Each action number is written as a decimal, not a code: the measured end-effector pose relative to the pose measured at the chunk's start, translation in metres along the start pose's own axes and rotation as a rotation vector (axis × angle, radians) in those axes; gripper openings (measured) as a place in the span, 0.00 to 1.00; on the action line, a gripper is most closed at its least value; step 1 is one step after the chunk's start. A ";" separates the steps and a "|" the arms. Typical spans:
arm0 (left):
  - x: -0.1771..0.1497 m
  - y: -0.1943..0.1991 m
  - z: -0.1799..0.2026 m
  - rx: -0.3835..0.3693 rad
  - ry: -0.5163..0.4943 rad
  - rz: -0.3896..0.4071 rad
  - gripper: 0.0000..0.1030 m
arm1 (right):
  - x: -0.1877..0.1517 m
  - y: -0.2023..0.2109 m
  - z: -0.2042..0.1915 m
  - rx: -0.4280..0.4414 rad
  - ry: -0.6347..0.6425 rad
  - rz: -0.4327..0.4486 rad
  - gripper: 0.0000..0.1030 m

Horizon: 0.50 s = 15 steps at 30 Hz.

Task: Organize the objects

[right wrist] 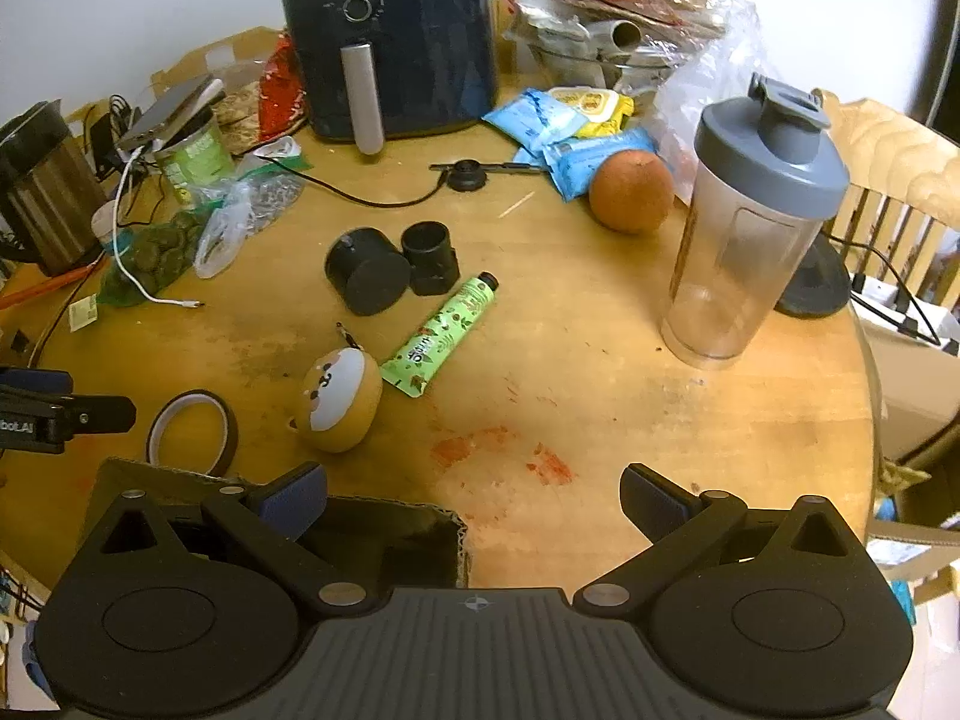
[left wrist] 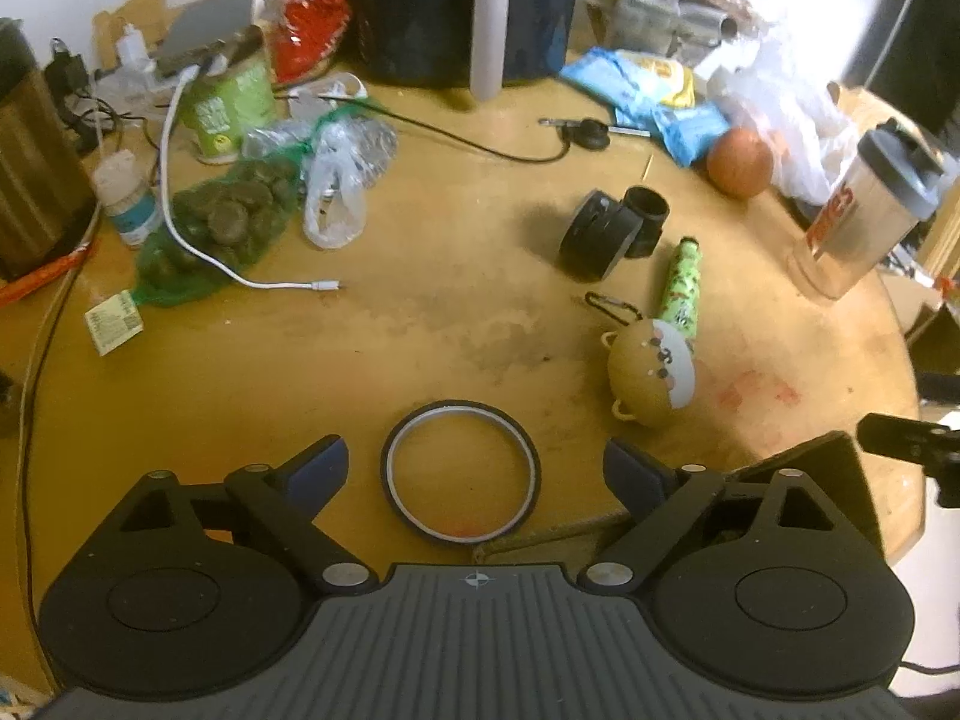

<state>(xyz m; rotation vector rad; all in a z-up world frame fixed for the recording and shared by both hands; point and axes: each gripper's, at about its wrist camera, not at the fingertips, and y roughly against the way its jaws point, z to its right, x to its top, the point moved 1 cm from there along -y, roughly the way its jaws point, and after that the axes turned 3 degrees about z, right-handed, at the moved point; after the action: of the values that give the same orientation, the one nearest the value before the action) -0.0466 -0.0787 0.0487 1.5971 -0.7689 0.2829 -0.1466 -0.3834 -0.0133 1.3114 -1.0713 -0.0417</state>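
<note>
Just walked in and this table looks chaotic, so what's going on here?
A person is tidying a cluttered round wooden table with two hand-held grippers. The left hand-held gripper is open, its fingers either side of a tape roll lying flat, not gripping it. The right hand-held gripper is open and empty above a cardboard box at the table's near edge. A round dog plush and green tube lie nearby.

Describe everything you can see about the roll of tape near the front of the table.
The tape roll is a thin, wide ring, dark on its outer face and pale grey inside, with little tape left on it. It lies flat on the wooden table, the bare top showing through its hole. It sits between the open jaws of the left hand-held gripper, touching neither finger.
</note>
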 end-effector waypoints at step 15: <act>0.015 -0.083 -0.016 -0.061 -0.031 -0.248 0.94 | 0.000 -0.006 0.005 -0.045 -0.041 -0.037 1.00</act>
<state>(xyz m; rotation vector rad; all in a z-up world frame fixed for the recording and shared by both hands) 0.0202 -0.0683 -0.0044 1.6226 -0.5894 0.0546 -0.1468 -0.3888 -0.0182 1.2944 -1.0747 -0.1208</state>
